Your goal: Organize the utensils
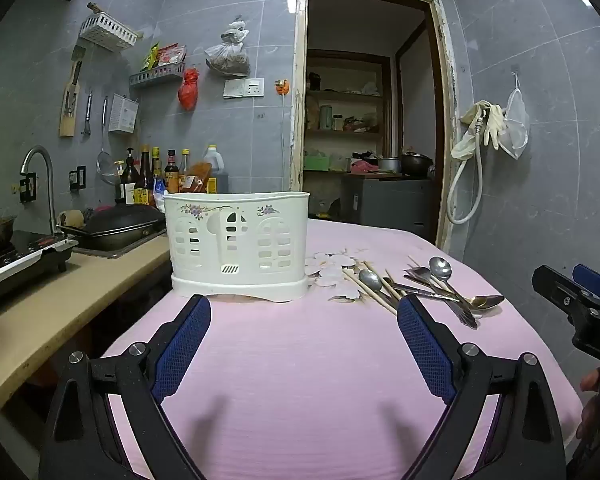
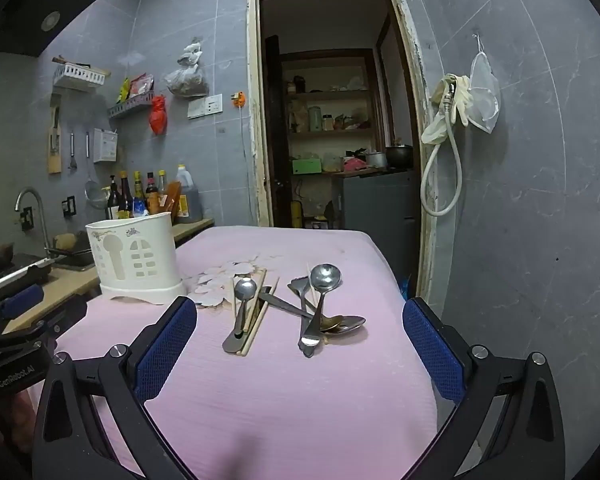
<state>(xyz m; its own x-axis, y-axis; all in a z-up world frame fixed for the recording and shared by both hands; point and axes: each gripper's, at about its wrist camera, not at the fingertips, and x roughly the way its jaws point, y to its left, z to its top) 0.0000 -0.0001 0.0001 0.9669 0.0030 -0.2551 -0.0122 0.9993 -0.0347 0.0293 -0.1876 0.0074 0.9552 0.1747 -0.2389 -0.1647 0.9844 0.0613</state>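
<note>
A white plastic utensil holder (image 1: 236, 240) with cut-out windows stands upright on the pink tablecloth (image 1: 292, 360); it also shows in the right wrist view (image 2: 134, 258) at left. Loose metal spoons (image 2: 322, 280), a second spoon (image 2: 245, 290) and wooden chopsticks (image 2: 258, 320) lie in a pile on the cloth to the holder's right; the pile shows in the left wrist view (image 1: 428, 286). My left gripper (image 1: 304, 308) is open and empty, just in front of the holder. My right gripper (image 2: 300, 312) is open and empty, with the utensil pile between its fingers' line of sight.
A beige counter (image 1: 60, 300) with a stove, wok and sink runs along the left, with sauce bottles (image 1: 156, 176) at its back. A doorway (image 1: 364, 120) opens behind the table. The table edge drops off at right, near the grey tiled wall (image 2: 520, 200).
</note>
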